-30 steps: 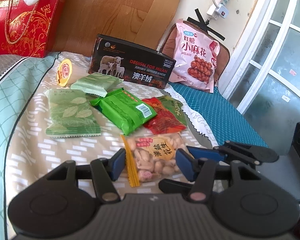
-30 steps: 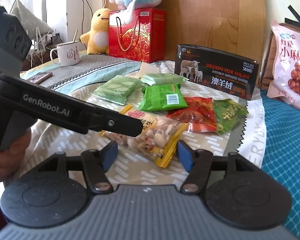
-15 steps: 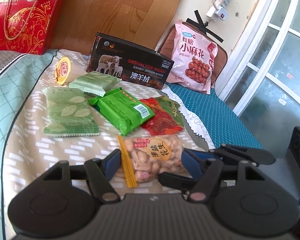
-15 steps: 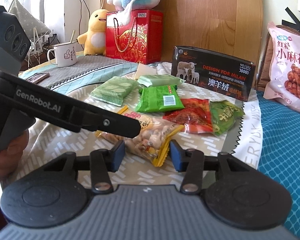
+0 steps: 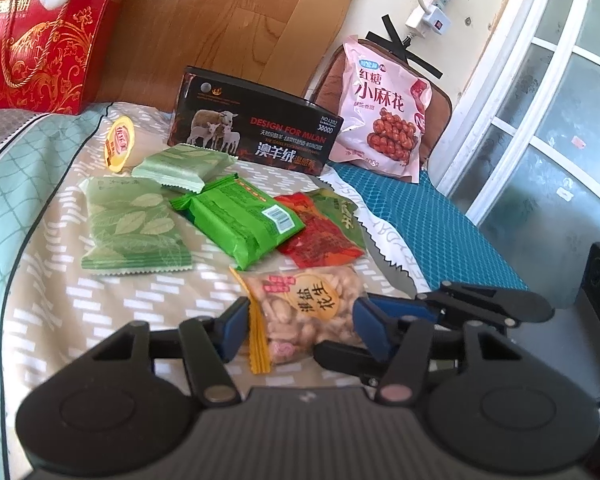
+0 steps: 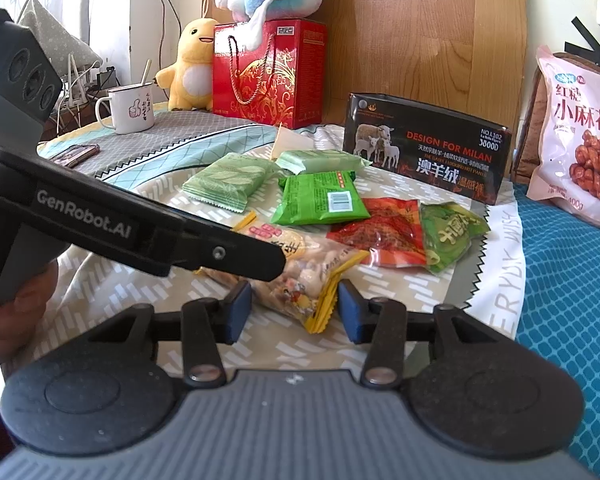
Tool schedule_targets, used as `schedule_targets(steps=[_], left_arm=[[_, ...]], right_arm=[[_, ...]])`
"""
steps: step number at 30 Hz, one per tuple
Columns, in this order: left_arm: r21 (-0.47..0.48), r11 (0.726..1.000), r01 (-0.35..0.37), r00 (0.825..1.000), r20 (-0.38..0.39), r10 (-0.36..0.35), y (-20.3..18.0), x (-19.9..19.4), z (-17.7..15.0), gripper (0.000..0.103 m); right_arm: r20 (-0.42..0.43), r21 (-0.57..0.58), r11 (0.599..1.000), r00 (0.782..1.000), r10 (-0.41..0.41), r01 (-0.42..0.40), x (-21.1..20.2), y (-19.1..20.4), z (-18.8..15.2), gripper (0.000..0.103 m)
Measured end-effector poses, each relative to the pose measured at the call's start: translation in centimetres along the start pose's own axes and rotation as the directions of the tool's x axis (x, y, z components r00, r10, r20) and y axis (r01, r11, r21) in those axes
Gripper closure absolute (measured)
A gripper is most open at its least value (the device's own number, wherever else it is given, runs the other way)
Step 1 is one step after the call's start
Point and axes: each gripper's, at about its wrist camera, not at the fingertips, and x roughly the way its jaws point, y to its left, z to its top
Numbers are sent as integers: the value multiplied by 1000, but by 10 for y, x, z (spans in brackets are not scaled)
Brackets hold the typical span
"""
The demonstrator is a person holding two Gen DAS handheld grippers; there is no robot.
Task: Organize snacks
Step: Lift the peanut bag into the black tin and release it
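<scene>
A clear peanut bag (image 5: pixel 308 308) with yellow sealed ends lies on the patterned cloth (image 5: pixel 100 312). My left gripper (image 5: pixel 301 326) has its blue pads against the bag's two sides and its jaws are closing. From the right wrist view, one left finger (image 6: pixel 220 248) crosses over the bag (image 6: pixel 304 280). My right gripper (image 6: pixel 294 312) is closing around the bag's near yellow end, with a thin gap still at its right pad. The right gripper's fingers (image 5: pixel 480 304) show at the bag's right end in the left view.
Beyond the bag lie two pale green leaf packs (image 5: pixel 134 226), a bright green pack (image 5: pixel 240 218), a red pack (image 5: pixel 324 236) and a yellow jelly cup (image 5: pixel 119 142). A black box (image 5: pixel 256 124), a pink bag (image 5: pixel 384 112) and a red gift box (image 5: pixel 40 40) stand behind. A mug (image 6: pixel 130 110) sits far left.
The left jaws widened and then came back in against the peanut bag. The right jaws narrowed around its yellow end. The bag and both hands stayed where they were.
</scene>
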Motion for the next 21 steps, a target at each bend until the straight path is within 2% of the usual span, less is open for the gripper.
schedule_targets(steps=[4, 8, 11, 17, 21], left_arm=[[-10, 1000, 12, 1000, 0, -12, -1, -3, -1, 52], [-49, 998, 36, 999, -5, -36, -1, -6, 1, 52], [-41, 997, 57, 998, 17, -57, -7, -11, 13, 52], [47, 998, 51, 996, 73, -55, -22, -4, 71, 52], [102, 994, 25, 994, 107, -36, -24, 25, 140, 52]], right_arm=[[14, 6, 1000, 1000, -4, 4, -3, 3, 0, 61], [33, 27, 1000, 999, -5, 4, -8, 2, 0, 62], [61, 46, 999, 998, -11, 8, -15, -4, 6, 63], [156, 33, 999, 987, -45, 40, -17, -28, 42, 63], [206, 14, 997, 976, -74, 72, 8, -64, 88, 63]])
